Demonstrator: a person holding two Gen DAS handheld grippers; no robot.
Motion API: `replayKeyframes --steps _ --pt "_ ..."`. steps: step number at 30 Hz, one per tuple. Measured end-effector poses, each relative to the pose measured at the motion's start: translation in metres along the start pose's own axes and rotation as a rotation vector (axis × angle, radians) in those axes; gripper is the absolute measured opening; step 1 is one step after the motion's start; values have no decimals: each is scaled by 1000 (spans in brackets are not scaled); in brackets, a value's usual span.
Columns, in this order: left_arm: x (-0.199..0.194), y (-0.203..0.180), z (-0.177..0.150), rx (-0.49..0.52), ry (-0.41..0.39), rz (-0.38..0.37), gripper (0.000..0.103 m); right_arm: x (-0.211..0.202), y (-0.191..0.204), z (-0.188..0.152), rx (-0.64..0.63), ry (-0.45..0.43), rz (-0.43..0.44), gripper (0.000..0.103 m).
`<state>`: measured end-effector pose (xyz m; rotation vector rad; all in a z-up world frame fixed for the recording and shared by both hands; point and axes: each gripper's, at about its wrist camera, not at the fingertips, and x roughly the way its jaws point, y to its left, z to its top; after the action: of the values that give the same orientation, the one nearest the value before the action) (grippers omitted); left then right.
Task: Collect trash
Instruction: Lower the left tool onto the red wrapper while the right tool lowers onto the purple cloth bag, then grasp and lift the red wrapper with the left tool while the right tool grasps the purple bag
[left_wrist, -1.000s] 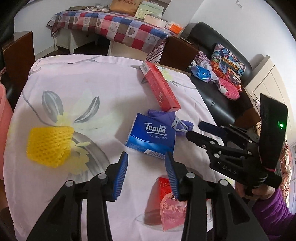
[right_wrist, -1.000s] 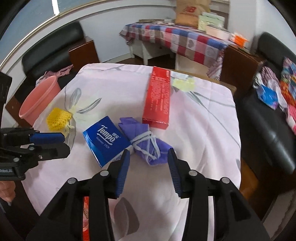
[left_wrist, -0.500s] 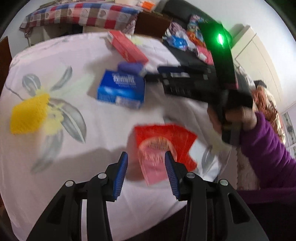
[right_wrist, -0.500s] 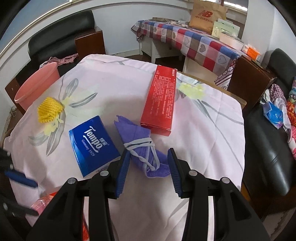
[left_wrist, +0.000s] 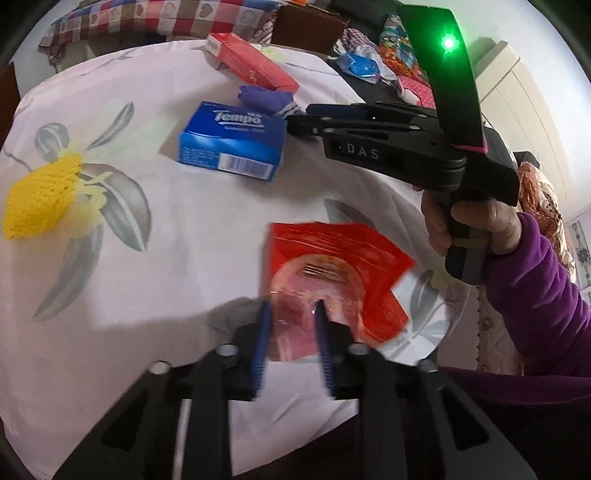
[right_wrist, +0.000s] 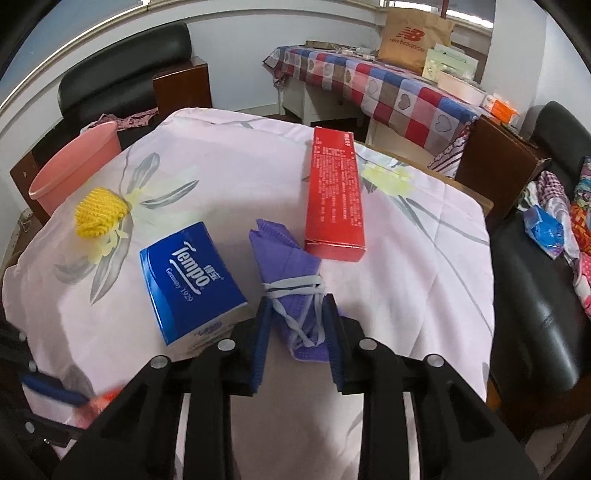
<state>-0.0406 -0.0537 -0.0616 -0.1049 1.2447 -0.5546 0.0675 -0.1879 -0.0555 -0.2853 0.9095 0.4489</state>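
A red and pink plastic wrapper (left_wrist: 332, 273) lies at the near edge of the white flowered tablecloth (left_wrist: 192, 221). My left gripper (left_wrist: 291, 314) straddles its pink end, jaws partly closed around it. My right gripper (right_wrist: 297, 306) straddles a folded purple face mask (right_wrist: 288, 266) tied with its straps, jaws narrowed on both sides of it. The mask also shows in the left wrist view (left_wrist: 264, 96). A blue Tempo tissue pack (right_wrist: 188, 284), a long red box (right_wrist: 334, 192) and a yellow foam net (right_wrist: 99, 212) lie on the cloth.
A pink bin (right_wrist: 70, 166) stands off the table's left side. A black sofa (right_wrist: 535, 277) with clothes is on the right. A checked-cloth table (right_wrist: 376, 81) with bags stands behind. The table's near edge is close under both grippers.
My left gripper has dropped back to the wrapper at the near edge and its jaws have narrowed around it. My right gripper has advanced over the purple mask and narrowed on it.
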Motion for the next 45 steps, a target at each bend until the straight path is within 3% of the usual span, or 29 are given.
replayKeyframes --steps 1,5,24,33,45 --pt "1 0 0 3 -2 0 10 -1 0 -1 6 -1 -1 28" --pt "-7 0 1 15 -41 -12 3 -9 -3 -7 49 -10 9 28" --pt "-99 29 8 -68 -389 86 1 -77 8 -27 251 -97 101 28" --pt "-130 60 4 -170 -496 229 1 -72 49 1 202 -99 136 28" --pt "-178 128 -6 -335 -607 332 1 -54 122 71 85 -110 236 28"
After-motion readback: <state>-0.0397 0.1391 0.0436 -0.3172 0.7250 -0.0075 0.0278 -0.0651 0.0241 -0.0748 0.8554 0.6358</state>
